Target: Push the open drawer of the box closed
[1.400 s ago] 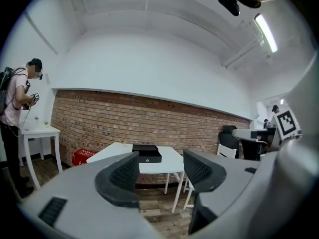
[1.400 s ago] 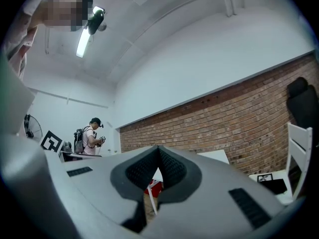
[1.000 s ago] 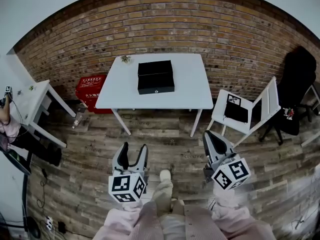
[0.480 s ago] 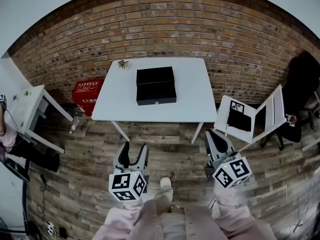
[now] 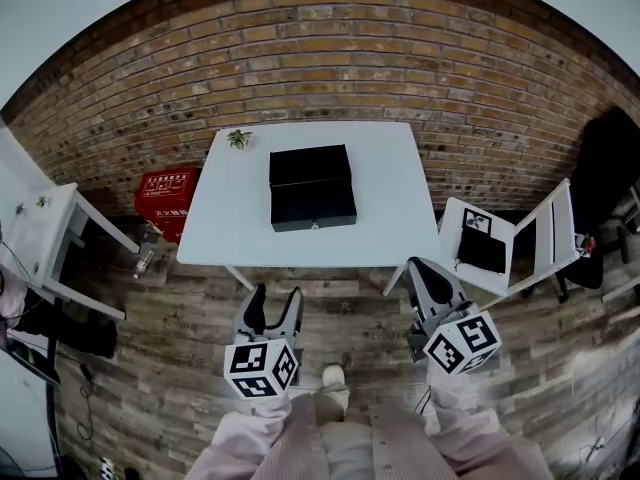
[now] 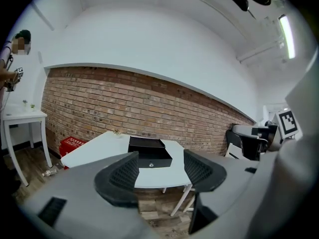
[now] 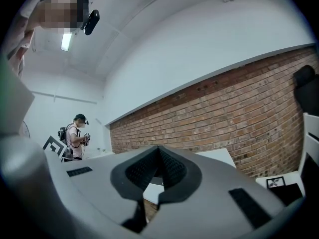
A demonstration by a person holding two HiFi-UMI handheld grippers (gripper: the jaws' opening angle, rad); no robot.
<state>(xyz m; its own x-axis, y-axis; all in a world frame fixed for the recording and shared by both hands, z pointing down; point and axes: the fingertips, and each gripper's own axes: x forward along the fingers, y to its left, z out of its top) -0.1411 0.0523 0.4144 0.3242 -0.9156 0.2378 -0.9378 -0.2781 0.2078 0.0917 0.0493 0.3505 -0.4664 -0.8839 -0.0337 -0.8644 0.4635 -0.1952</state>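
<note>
While box (image 5: 310,166) sits on table (image 5: 395,193) with drawer (image 5: 314,210) out | left tongs (image 5: 276,298) spread, empty | right tongs (image 5: 418,267) pressed together | both short of table

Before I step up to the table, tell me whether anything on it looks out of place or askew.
Only the drawer: it sticks out of the black box toward the front edge of the table. The box sits roughly square to the table, and nothing looks spilled or damaged.
</note>
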